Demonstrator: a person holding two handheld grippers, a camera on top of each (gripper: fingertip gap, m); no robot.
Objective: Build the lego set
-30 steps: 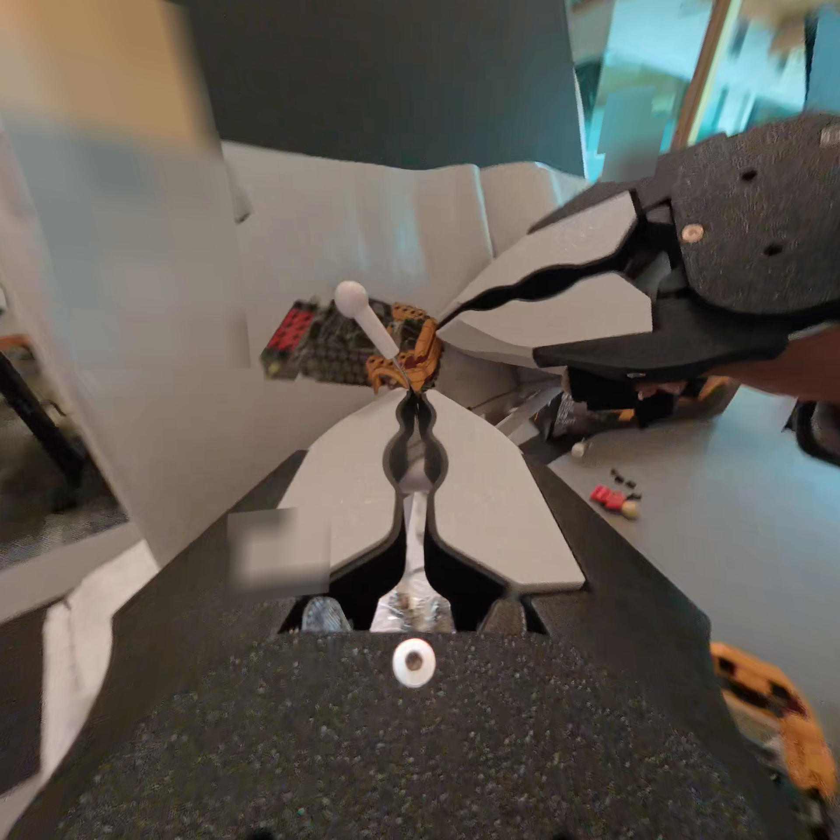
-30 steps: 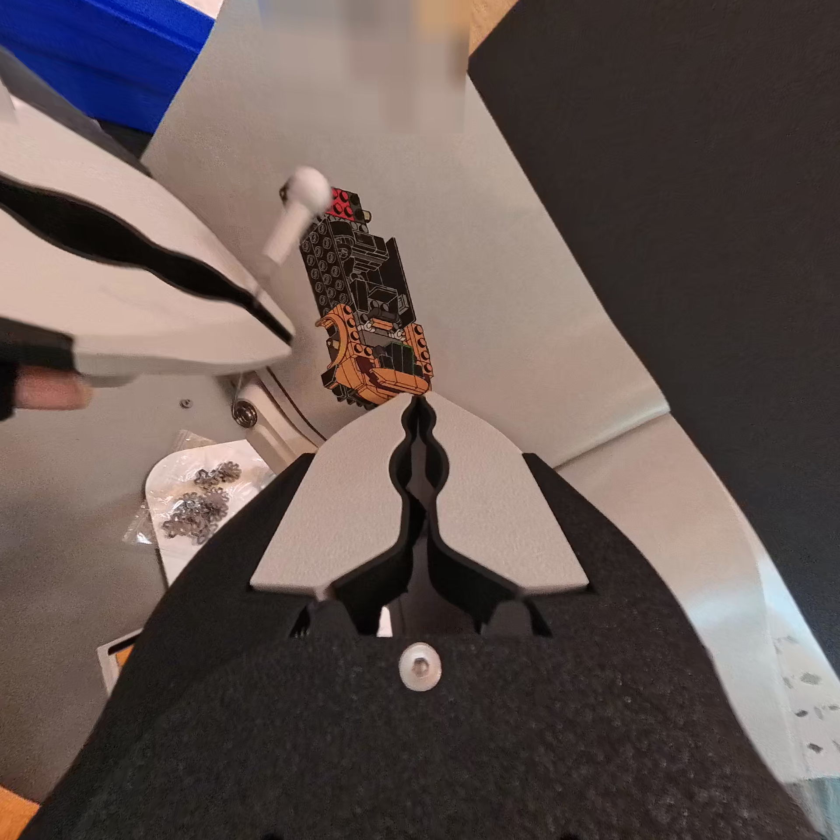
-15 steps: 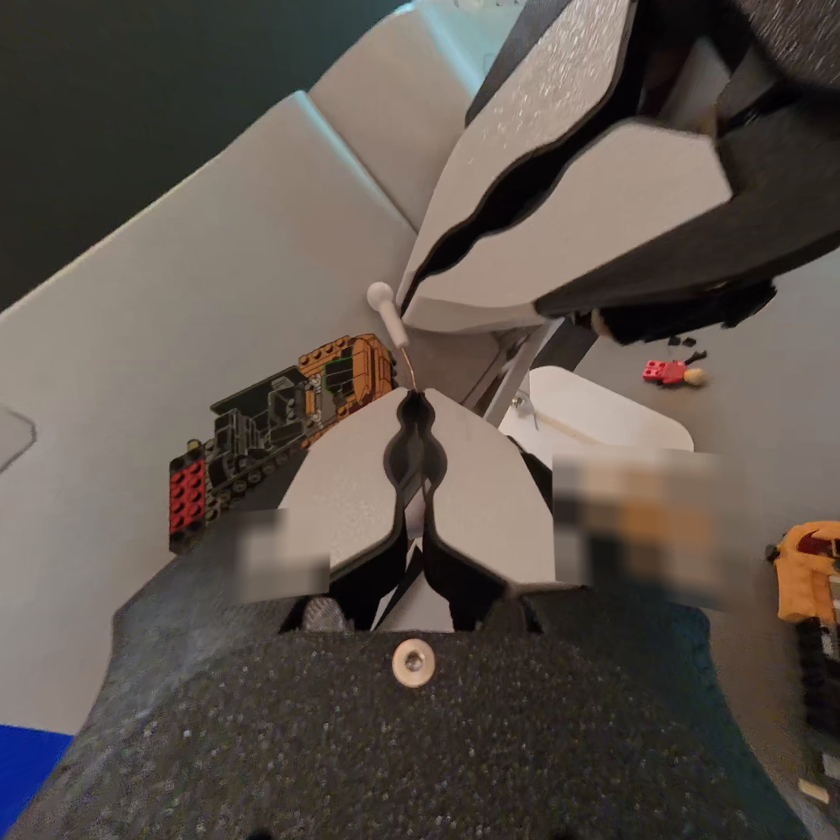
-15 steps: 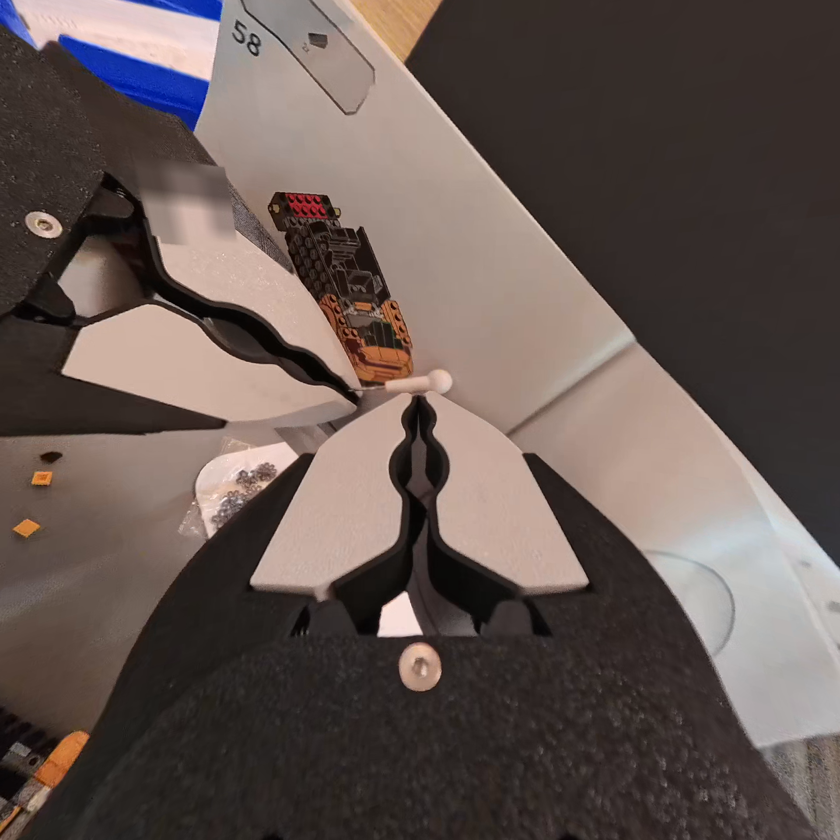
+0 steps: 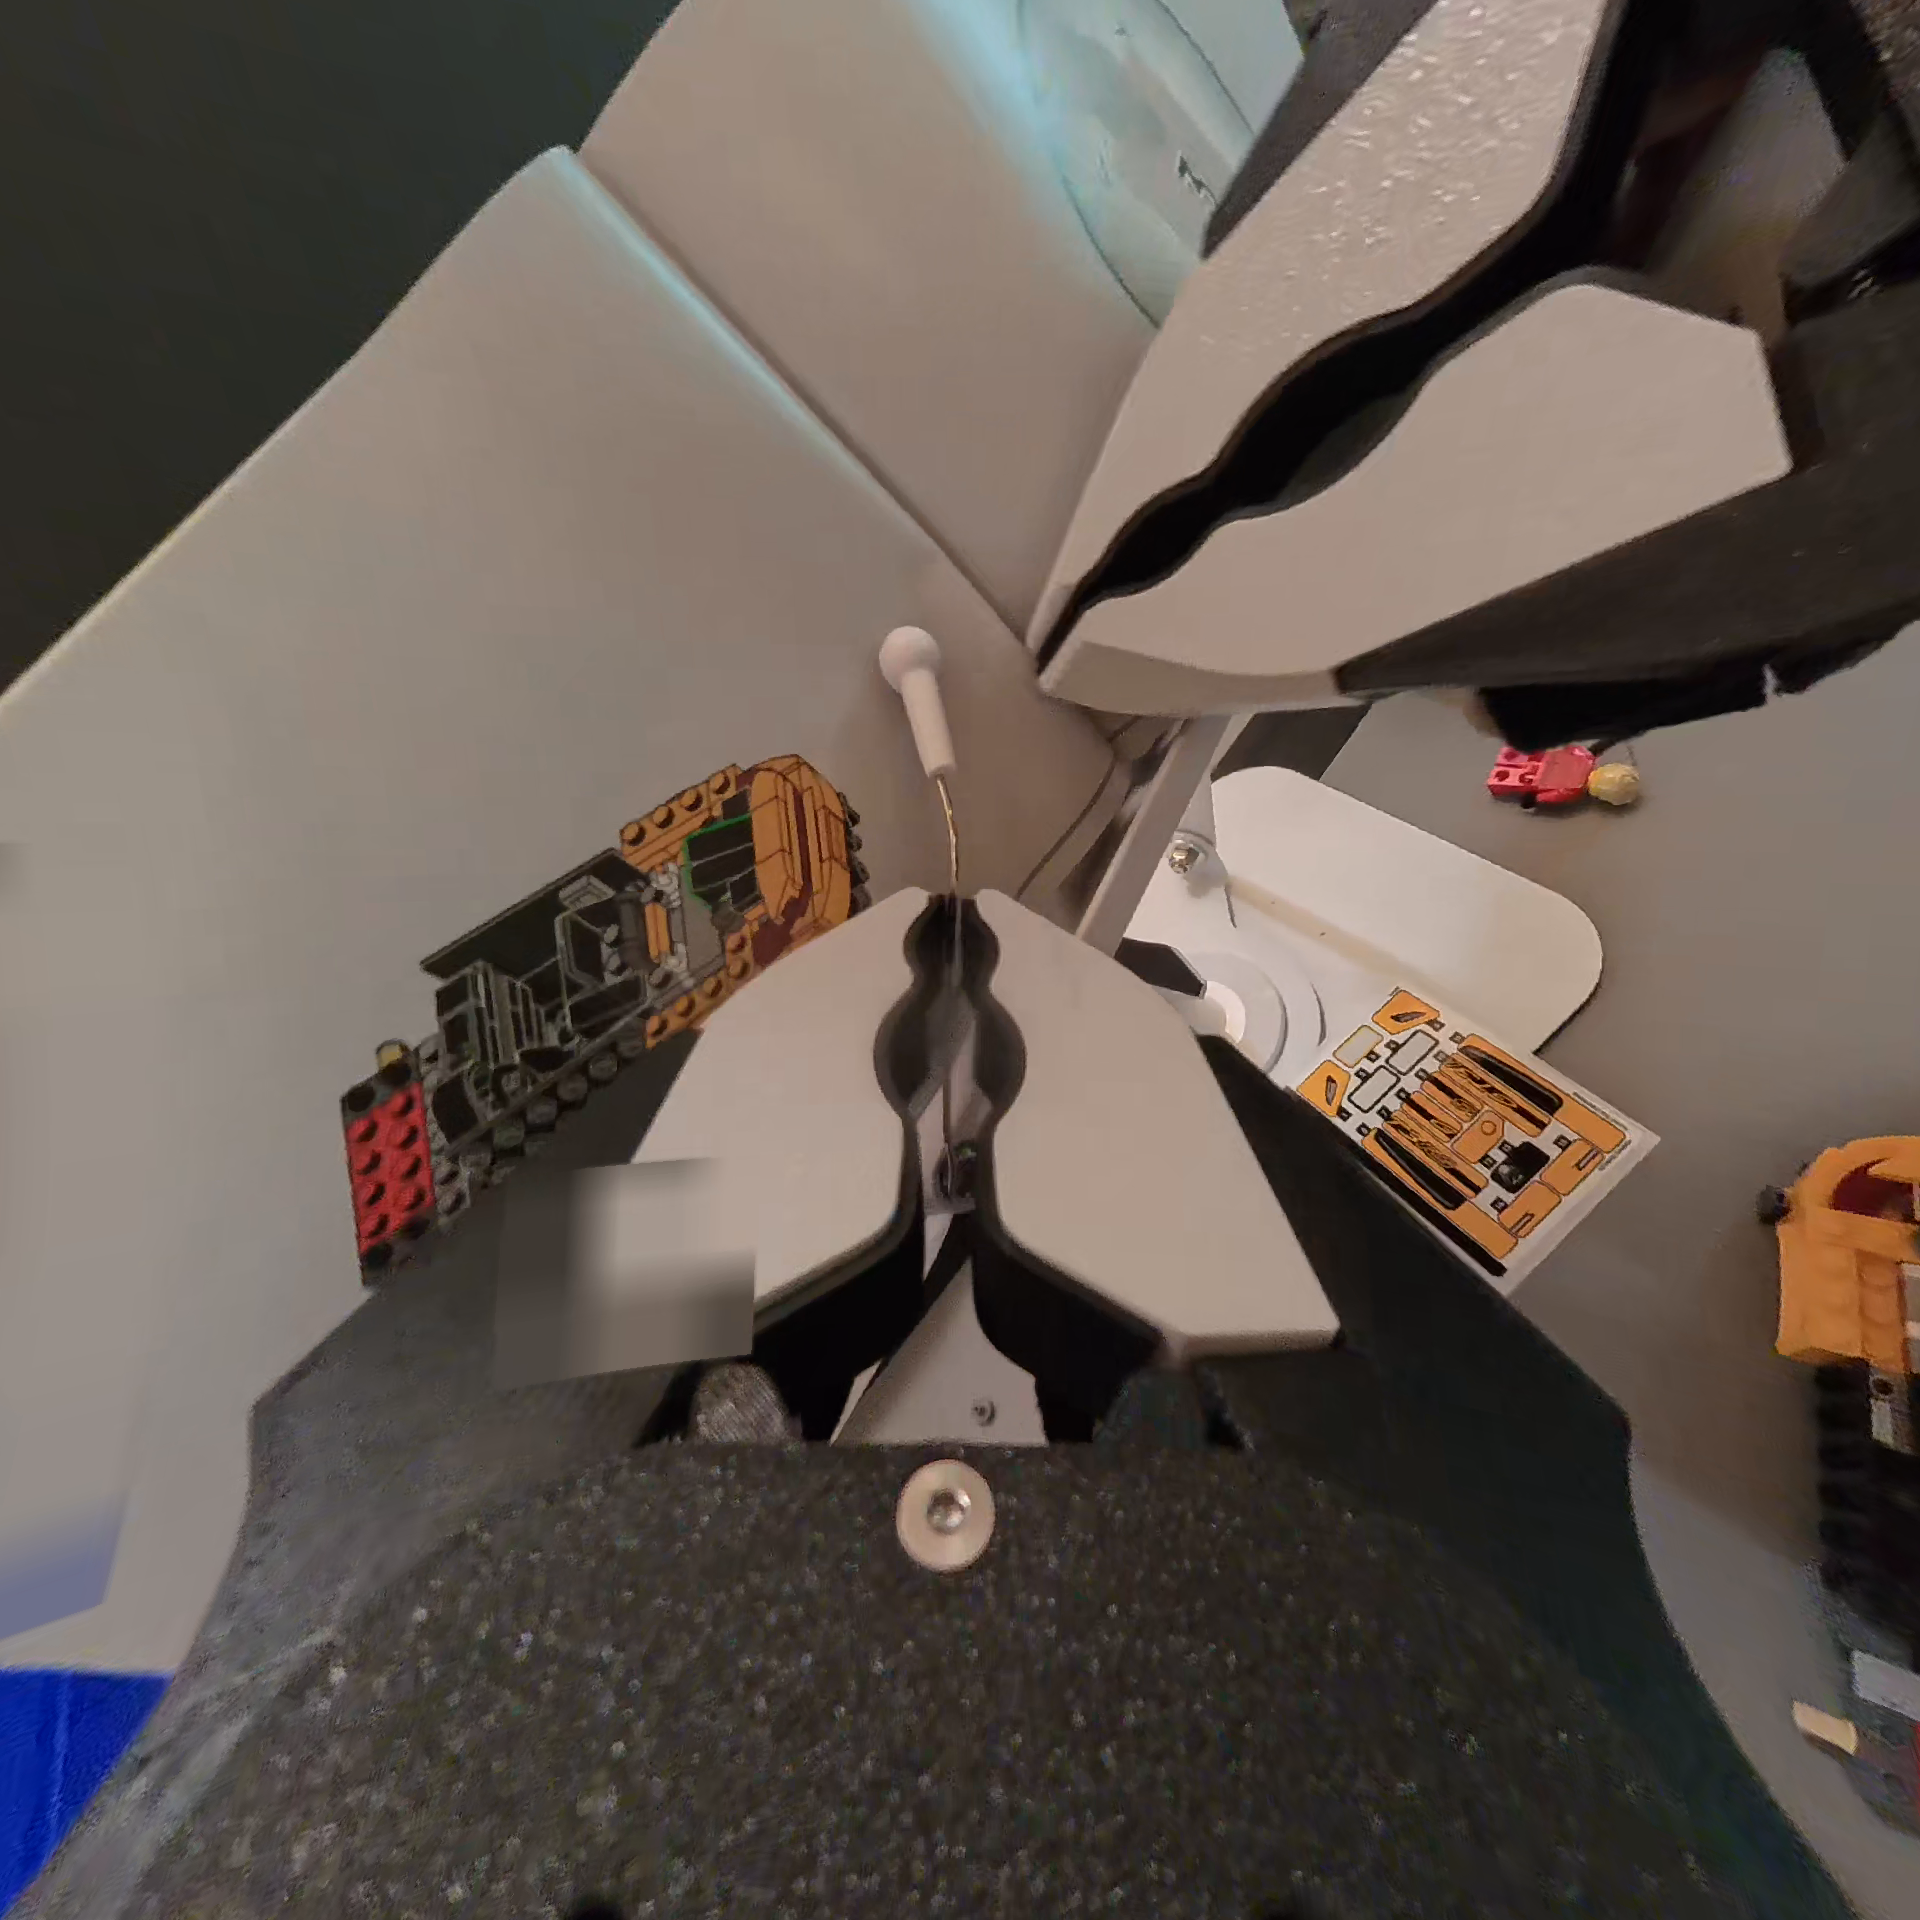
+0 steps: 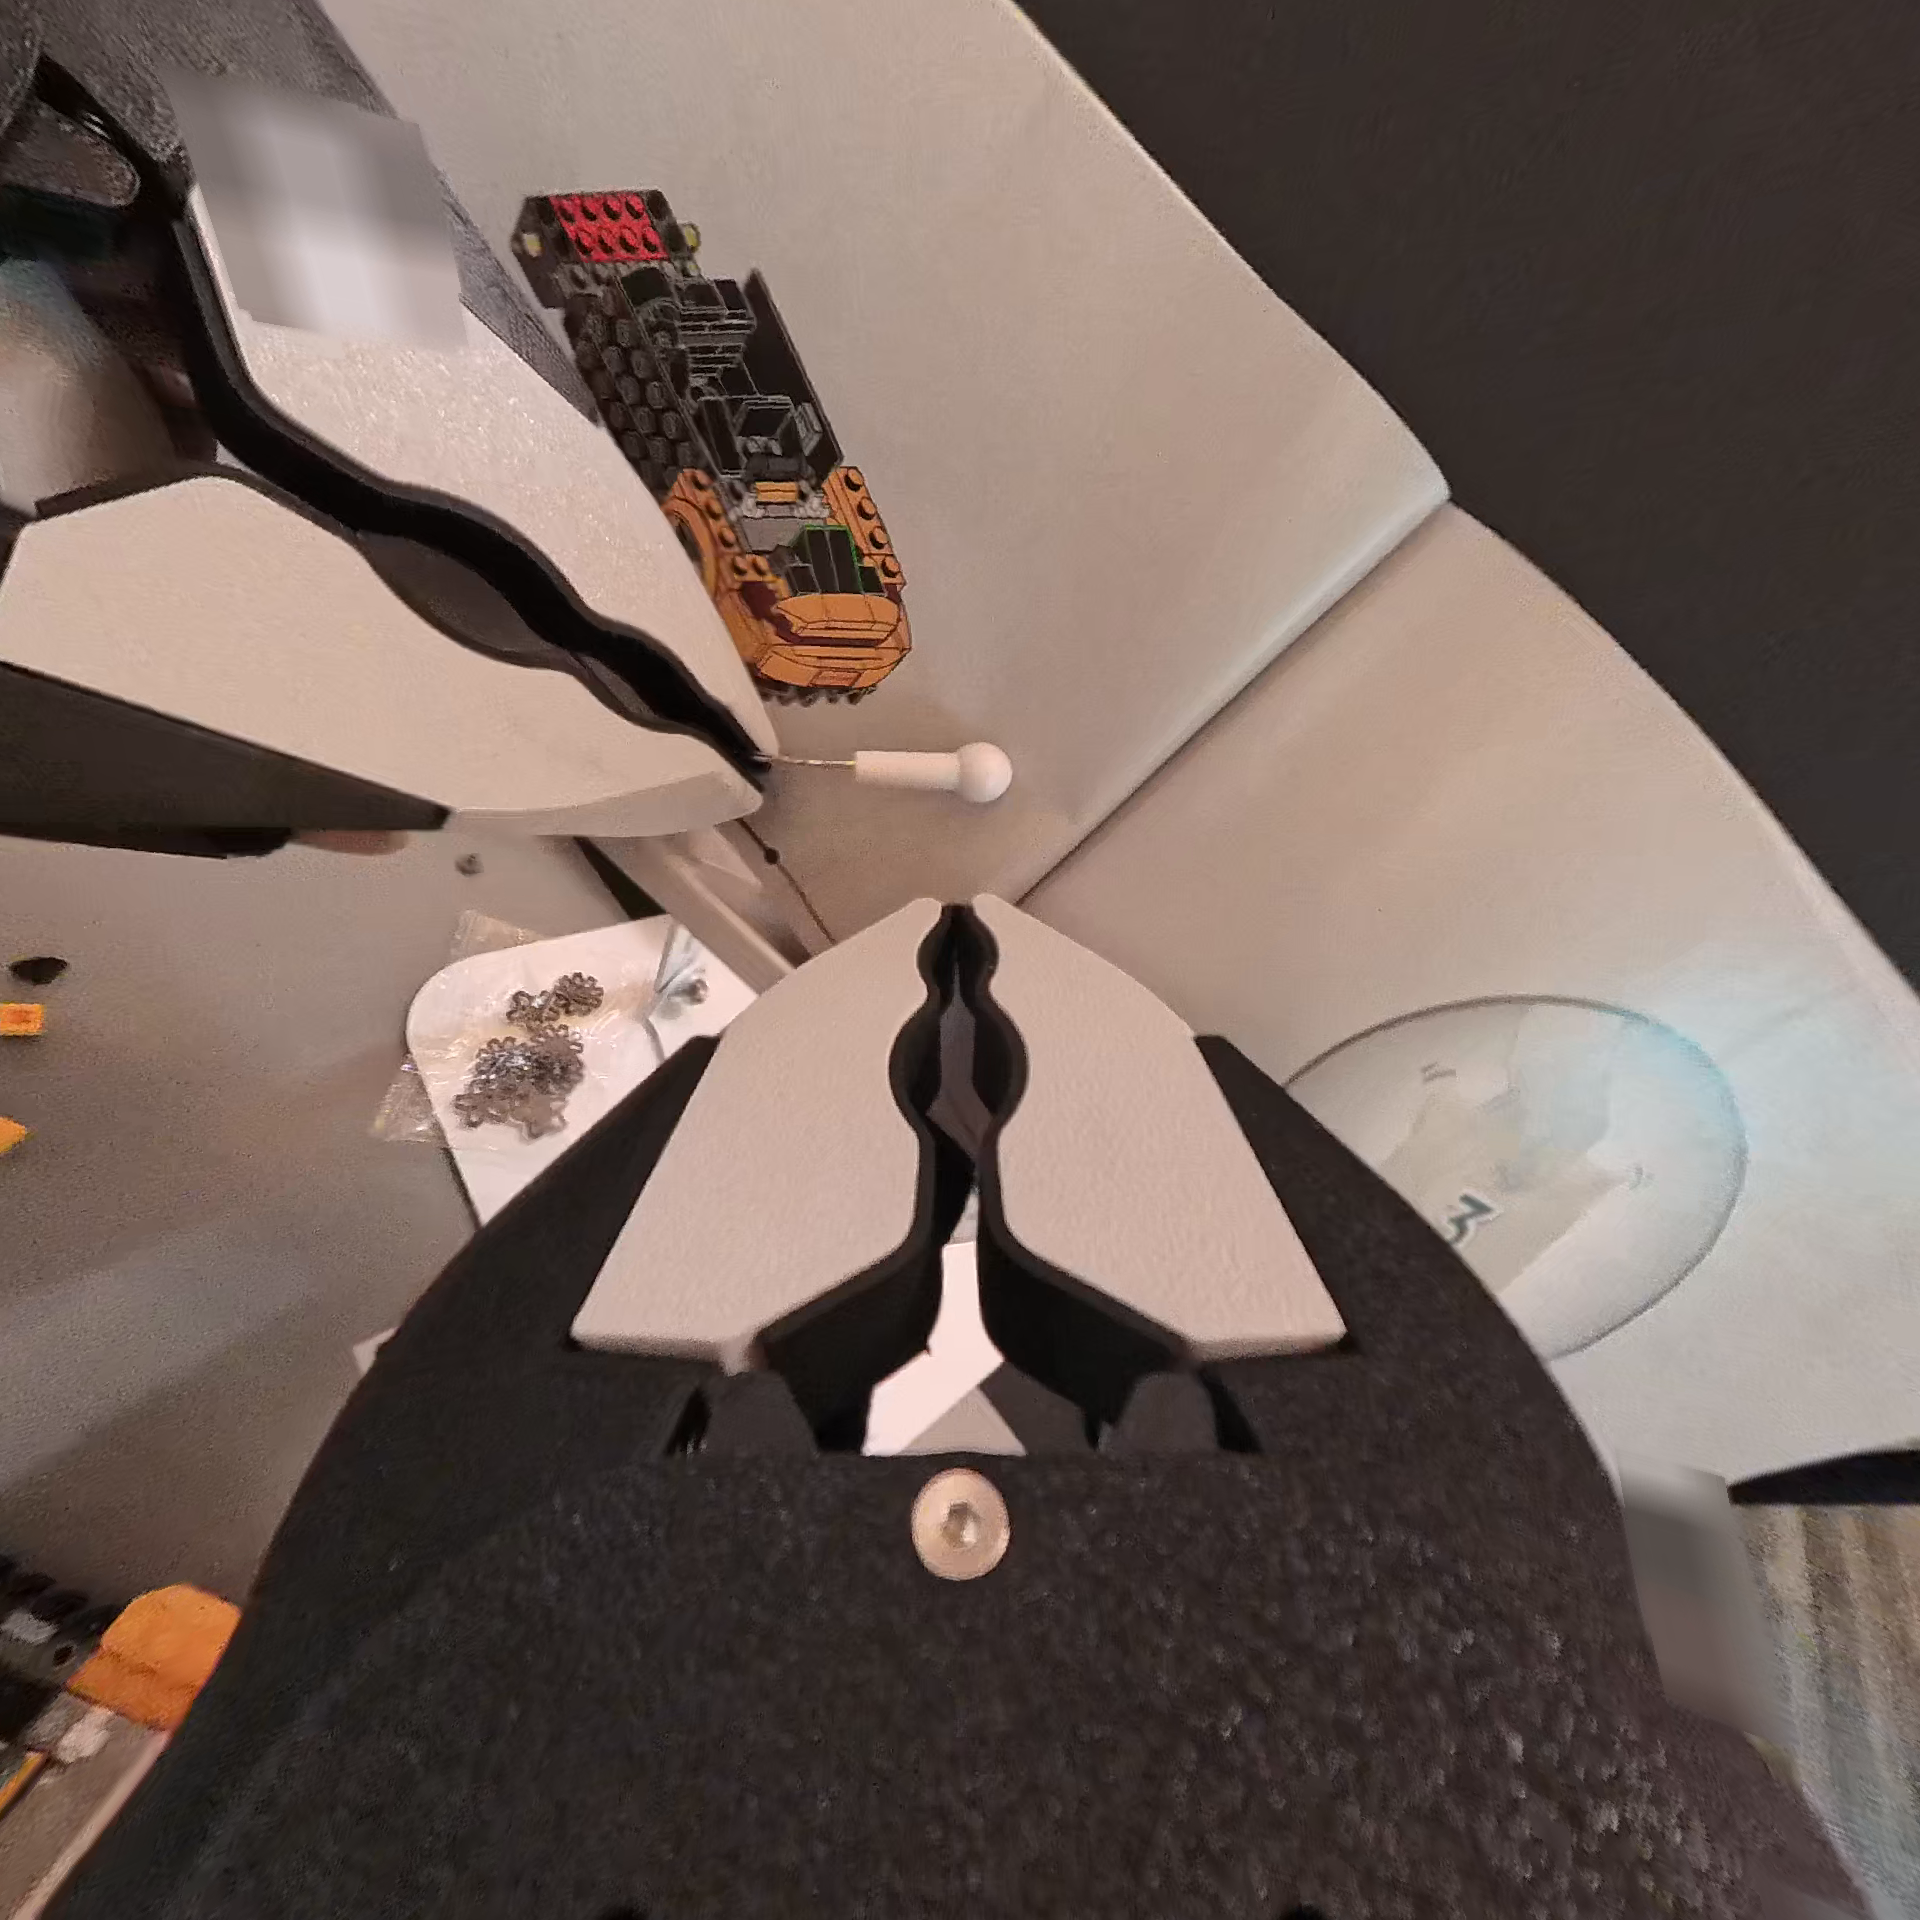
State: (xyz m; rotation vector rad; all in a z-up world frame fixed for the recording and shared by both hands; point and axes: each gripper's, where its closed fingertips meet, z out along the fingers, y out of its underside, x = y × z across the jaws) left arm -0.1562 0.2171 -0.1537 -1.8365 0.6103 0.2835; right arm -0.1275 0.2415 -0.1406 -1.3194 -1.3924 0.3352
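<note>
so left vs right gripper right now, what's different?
The left gripper is shut on a thin wire that ends in a white ball-tipped pin; the right gripper is shut with nothing visible between its fingers. The left gripper's tips sit beside the printed car on the instruction booklet, while the right gripper's tips point at the booklet's fold. Both have pale grey fingers on black bodies.
</note>
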